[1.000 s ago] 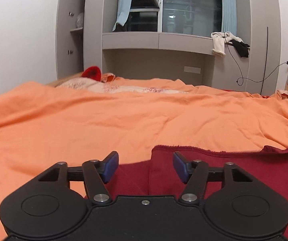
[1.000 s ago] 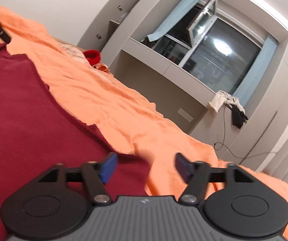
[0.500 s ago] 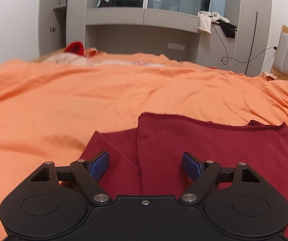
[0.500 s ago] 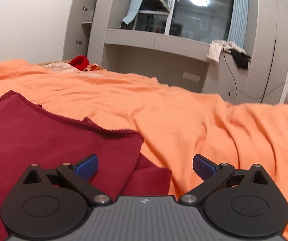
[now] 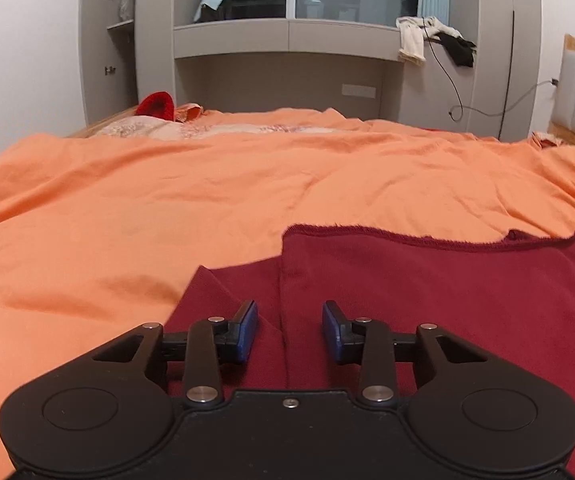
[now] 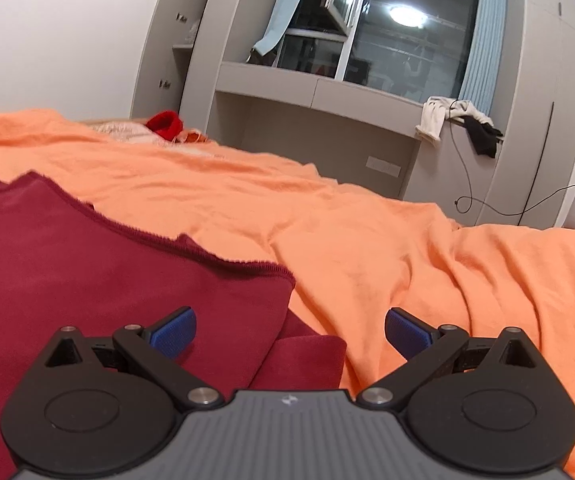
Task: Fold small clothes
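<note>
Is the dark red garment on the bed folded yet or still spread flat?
Partly folded. The dark red garment lies on the orange bedspread with an upper layer whose edge overlaps a lower flap. Both claws are open, holding nothing.

Right gripper (image 6: pixel 289 330), fingers (image 6: pixel 173 330) apart, over maroon garment (image 6: pixel 99 264) on orange bedspread (image 6: pixel 427 264)

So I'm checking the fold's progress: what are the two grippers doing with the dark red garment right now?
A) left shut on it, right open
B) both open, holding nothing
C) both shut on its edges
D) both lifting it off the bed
B: the left gripper and the right gripper both have their jaws apart over the dark red garment, which lies flat on the orange bedspread.
</note>
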Demonstrator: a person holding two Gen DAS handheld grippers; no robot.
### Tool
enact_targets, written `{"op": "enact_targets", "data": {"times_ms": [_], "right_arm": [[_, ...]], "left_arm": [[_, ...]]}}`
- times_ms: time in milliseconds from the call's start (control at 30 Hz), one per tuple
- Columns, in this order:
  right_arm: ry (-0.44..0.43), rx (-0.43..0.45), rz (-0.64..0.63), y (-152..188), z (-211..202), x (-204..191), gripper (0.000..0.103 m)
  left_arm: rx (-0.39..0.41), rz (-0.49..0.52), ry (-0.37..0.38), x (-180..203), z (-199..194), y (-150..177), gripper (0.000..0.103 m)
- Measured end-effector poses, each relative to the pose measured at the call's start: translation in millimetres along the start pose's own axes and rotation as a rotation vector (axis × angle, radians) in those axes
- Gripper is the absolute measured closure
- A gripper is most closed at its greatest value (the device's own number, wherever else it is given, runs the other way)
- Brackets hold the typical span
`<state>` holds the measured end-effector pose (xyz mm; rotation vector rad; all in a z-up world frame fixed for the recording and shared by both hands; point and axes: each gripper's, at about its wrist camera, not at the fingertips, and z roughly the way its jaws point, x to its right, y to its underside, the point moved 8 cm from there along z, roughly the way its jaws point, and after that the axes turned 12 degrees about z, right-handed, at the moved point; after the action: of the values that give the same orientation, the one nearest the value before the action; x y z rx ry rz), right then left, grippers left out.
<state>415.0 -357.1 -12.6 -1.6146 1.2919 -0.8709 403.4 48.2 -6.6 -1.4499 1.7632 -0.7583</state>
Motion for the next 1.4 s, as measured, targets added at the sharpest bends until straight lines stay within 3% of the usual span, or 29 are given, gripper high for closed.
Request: {"op": "enact_targets", "data": {"times_ms": [100, 167, 267, 433, 567, 733, 867, 933, 1000, 1167, 1267, 1400], "right_arm": [[-0.012, 0.019, 0.013, -2, -9, -1, 0.0], [-0.015, 0.027, 0.011, -3, -13, -3, 0.0], [-0.017, 0.036, 0.007, -4, -18, -6, 0.0], [-0.018, 0.052, 0.012, -7, -23, -7, 0.0], [-0.01, 0.036, 0.009, -4, -21, -6, 0.0], [0.001, 0.024, -0.003, 0, -17, -7, 0.0], [0.004, 0.021, -0.014, 0, -15, -9, 0.0], [0.008, 0.019, -0.016, -1, -15, -11, 0.0], [0.013, 0.024, -0.019, -2, -15, -12, 0.0], [0.018, 0.048, 0.001, -7, -23, -15, 0.0], [0.021, 0.055, 0.018, -10, -27, -18, 0.0], [0.031, 0.077, 0.037, -16, -35, -19, 0.0]], "left_arm": [[-0.022, -0.01, 0.005, -1, 5, 3, 0.068], [-0.018, -0.027, 0.001, -4, 5, 3, 0.086], [-0.013, -0.044, -0.009, -6, 4, 3, 0.097], [0.058, -0.043, -0.102, -10, -11, -7, 0.098], [-0.014, -0.055, -0.086, -12, 2, 5, 0.098], [-0.02, -0.044, -0.09, -11, 3, 7, 0.097], [-0.023, -0.023, -0.114, -10, 1, 8, 0.082], [-0.018, -0.016, -0.123, -9, -1, 7, 0.079], [-0.016, -0.017, -0.129, -9, -4, 7, 0.07], [0.016, -0.059, -0.147, -15, -12, 5, 0.026], [0.05, -0.082, -0.188, -23, -20, 2, 0.011], [0.1, -0.086, -0.227, -29, -31, -2, 0.001]]}}
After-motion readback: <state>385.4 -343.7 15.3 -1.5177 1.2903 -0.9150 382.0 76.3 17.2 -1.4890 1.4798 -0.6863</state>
